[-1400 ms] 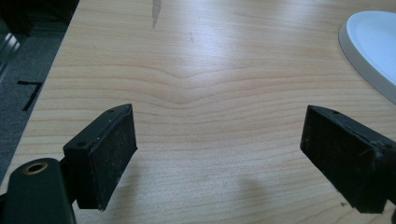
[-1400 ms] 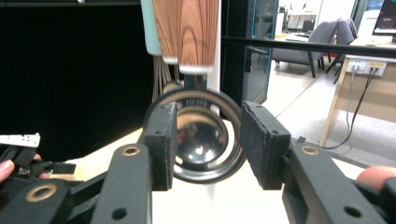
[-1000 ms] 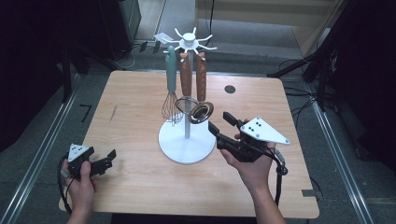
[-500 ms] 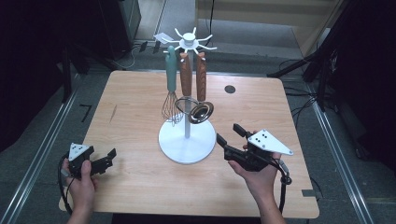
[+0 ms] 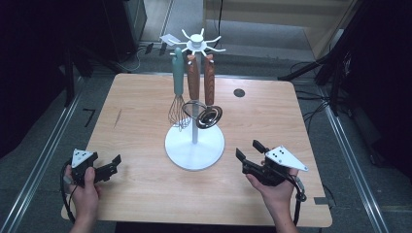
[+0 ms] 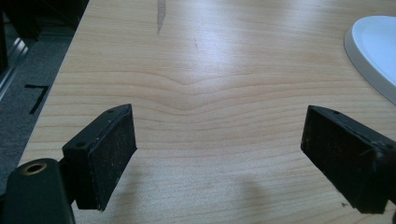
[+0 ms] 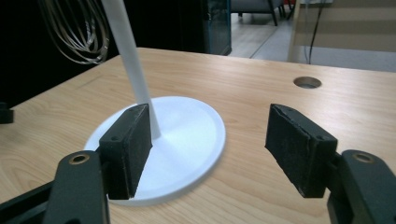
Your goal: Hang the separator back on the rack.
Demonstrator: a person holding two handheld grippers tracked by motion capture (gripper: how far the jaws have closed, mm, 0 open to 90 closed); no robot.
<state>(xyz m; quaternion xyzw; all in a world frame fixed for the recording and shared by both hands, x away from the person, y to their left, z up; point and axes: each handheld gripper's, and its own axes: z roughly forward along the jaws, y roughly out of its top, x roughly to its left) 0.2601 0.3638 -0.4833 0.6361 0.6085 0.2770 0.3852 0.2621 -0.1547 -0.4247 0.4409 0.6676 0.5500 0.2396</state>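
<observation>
The room was dark around a light wooden table (image 5: 136, 121) with a round cable hole (image 5: 239, 92) near its far edge; grey floor and metal rails lay on both sides. A white utensil stand (image 5: 195, 145) stood near the table centre, its round base flat on the wood and its thin pole upright. Three utensils hung from the hooks at its top, long axes vertical: a teal-handled whisk (image 5: 178, 97) and two wooden-handled tools (image 5: 193, 77), one ending in a round strainer head (image 5: 210, 117).

The right gripper (image 5: 249, 151) rested low near the front edge, jaws wide apart and holding nothing. From it the stand lay at about ten o'clock, near but apart. In the right gripper view the base (image 7: 187, 135) and pole (image 7: 128, 56) sat just ahead of the left jaw, with the whisk wires (image 7: 74, 32) above.

The left gripper (image 5: 115, 162) lay near the front left corner, jaws likewise wide and empty. The stand lay at about two o'clock from it, farther off; the left gripper view caught the base rim (image 6: 373, 51) at its right edge.

By judgement, the right gripper was the nearer, and any reach for a hanging utensil would require rising forward and leftward.
</observation>
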